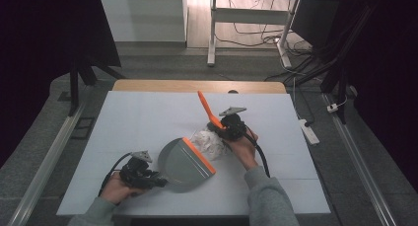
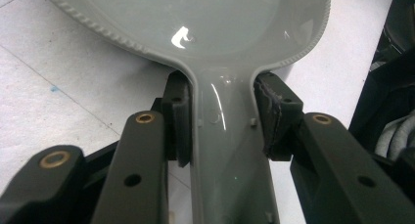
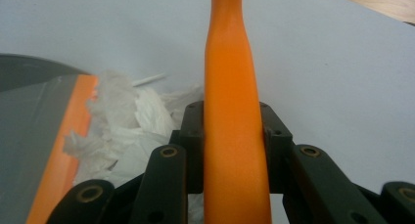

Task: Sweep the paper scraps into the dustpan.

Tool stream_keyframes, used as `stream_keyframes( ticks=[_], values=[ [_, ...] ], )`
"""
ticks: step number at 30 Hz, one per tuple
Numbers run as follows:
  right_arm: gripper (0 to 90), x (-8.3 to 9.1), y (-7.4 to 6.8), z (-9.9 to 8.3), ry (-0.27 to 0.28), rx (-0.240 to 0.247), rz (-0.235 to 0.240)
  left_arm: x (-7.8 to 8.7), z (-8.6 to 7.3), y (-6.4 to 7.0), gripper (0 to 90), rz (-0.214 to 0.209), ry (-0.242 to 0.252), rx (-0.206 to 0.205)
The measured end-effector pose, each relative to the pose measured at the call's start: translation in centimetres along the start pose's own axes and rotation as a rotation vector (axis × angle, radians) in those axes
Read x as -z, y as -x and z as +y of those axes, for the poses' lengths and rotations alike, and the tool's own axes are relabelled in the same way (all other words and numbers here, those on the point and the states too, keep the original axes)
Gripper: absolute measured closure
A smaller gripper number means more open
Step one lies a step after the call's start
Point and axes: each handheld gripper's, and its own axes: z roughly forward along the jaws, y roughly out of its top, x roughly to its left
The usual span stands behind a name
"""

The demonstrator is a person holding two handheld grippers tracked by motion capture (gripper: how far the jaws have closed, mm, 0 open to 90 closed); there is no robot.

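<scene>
Left hand-held gripper clamps glossy grey dustpan handle; right hand-held gripper clamps smooth orange brush handle.

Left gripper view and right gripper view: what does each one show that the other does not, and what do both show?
The left gripper view alone shows the left gripper with its jaws shut on the grey handle of the dustpan, and the pan's glossy inside.

The right gripper view alone shows the right gripper shut on the orange brush handle, the crumpled white paper against the dustpan's orange edge, and a wooden strip at the far corner.

Both show the grey dustpan and the white table.
</scene>
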Motion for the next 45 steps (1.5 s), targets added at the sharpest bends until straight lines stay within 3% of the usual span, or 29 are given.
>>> stream_keyframes(
  ticks=[5,20,31,36,39,45],
  values=[
    [69.8,0.0,-1.1,0.1,0.004,0.017,0.029,0.0,0.0,0.0,61.4,0.0,0.0,0.0],
    [69.8,0.3,-3.6,-0.3,0.009,0.071,0.06,-0.1,0.1,0.1,61.4,0.001,0.001,0.001],
    [69.8,0.9,-4.9,-0.8,0.017,0.094,0.091,-0.1,0.1,0.1,61.4,0.003,0.0,0.001],
    [69.8,1.4,-5.5,-1.0,0.021,0.1,0.129,-0.1,0.1,0.1,61.4,0.003,0.0,0.001],
    [69.8,1.8,-5.8,-1.0,0.031,0.104,0.15,-0.1,0.1,0.1,61.4,0.004,0.0,0.002],
    [69.8,3.0,-5.0,-0.6,0.088,0.082,0.121,-0.1,0.1,0.1,61.4,0.003,0.0,0.002]
  ],
)
